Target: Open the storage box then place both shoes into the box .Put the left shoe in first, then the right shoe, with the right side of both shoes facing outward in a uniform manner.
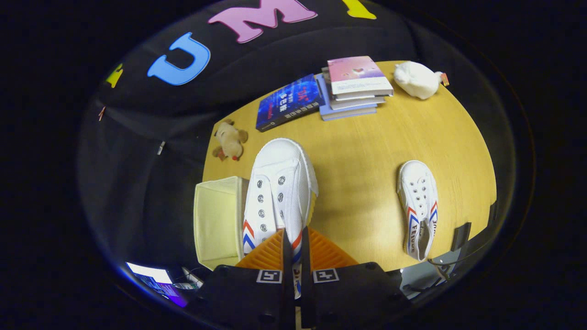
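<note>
Yellow tabletop [367,183] below: the gripper [293,243], nearly closed, pinches a white shoe [279,183] beside the open storage box [218,220]. Seemingly first placement; next, lower it into the box, right side outward.

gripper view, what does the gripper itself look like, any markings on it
The gripper has a black body with visible screws and two square black-and-white tag markers, one at the base of each finger. The two fingers are wedge-shaped with ribbed faces, tapering toward thin edges that meet along the middle. No cable on it can be made out.
</note>
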The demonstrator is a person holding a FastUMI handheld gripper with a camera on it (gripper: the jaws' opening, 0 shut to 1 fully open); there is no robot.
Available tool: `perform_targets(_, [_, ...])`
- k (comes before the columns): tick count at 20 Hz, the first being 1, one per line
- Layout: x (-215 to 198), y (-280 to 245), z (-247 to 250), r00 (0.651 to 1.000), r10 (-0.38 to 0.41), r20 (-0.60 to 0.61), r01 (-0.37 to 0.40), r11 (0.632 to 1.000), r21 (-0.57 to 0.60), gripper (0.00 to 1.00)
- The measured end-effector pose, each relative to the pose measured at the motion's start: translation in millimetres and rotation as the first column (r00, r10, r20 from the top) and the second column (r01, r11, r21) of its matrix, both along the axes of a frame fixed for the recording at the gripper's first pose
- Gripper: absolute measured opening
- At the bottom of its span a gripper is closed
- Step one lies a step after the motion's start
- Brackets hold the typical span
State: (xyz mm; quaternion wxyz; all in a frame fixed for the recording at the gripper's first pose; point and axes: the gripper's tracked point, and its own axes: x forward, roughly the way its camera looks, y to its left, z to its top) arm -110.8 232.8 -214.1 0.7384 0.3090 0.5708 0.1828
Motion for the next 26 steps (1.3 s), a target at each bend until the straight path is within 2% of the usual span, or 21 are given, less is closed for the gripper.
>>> perform_targets(3, [-3,48,39,1.0,0.025,0.0,-0.025,0.998,0.062,0.1])
perform_targets(6, [-12,98,57,0.998,0.067,-0.006,-0.066,0.994,0.088,0.1])
perform_targets(14, [-44,195,24,0.985,0.139,-0.1,-0.134,0.989,0.055,0.1])
perform_targets(21, [-37,220,-11,0.985,0.11,-0.135,-0.111,0.994,0.0,0.1])
perform_targets(26, [-44,234,-20,0.978,0.116,-0.171,-0.112,0.993,0.031,0.1])
